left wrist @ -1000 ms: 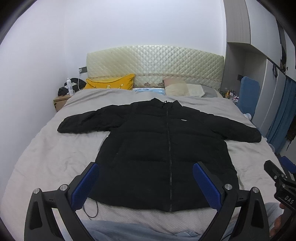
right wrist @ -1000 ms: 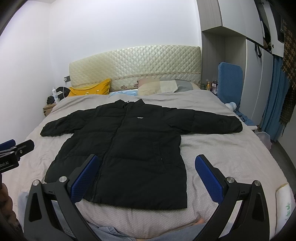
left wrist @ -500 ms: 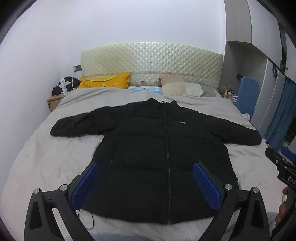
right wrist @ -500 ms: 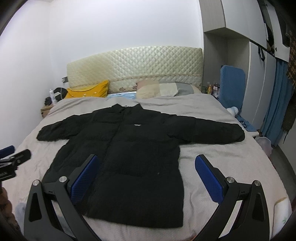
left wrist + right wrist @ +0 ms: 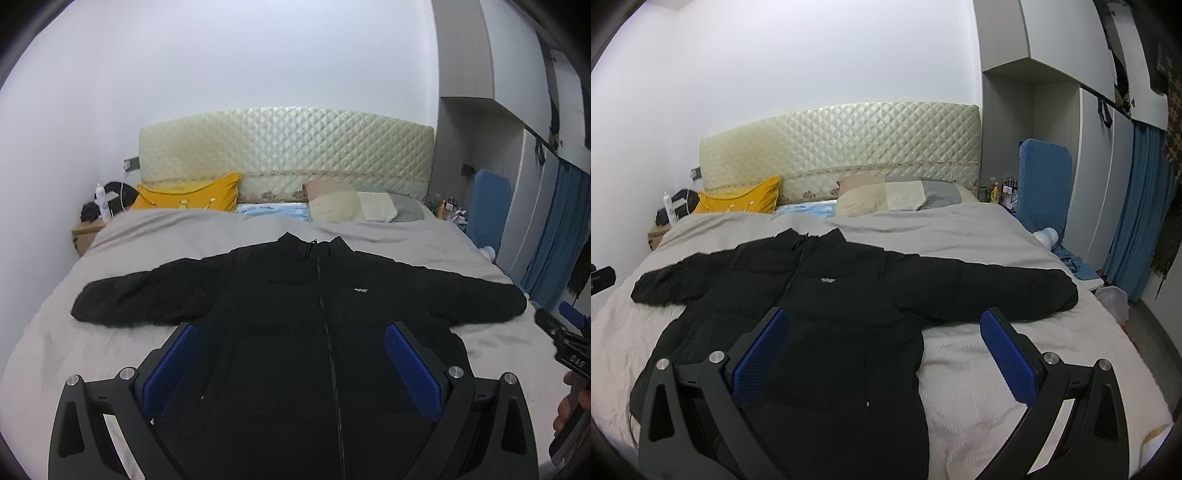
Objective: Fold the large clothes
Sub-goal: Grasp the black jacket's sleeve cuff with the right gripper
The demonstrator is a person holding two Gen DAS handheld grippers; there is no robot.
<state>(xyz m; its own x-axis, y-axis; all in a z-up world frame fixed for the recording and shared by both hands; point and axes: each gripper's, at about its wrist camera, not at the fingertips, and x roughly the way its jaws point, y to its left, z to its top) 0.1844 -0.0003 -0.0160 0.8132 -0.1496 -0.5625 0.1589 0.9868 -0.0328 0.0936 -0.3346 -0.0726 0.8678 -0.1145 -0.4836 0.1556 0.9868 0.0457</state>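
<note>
My left gripper [image 5: 291, 354] is spread wide, nothing in it, hovering over the black padded zip-front jacket [image 5: 295, 332]. My right gripper [image 5: 884, 343] is equally wide and empty, off toward the jacket's right sleeve [image 5: 997, 291]. The jacket lies front-up, sleeves out flat on the grey bedspread [image 5: 979, 350], probably spread so for folding; no fold started. The left view shows the zip centred; only the right view shows bare bedspread beside the hem and the blue curtain [image 5: 1134, 229].
</note>
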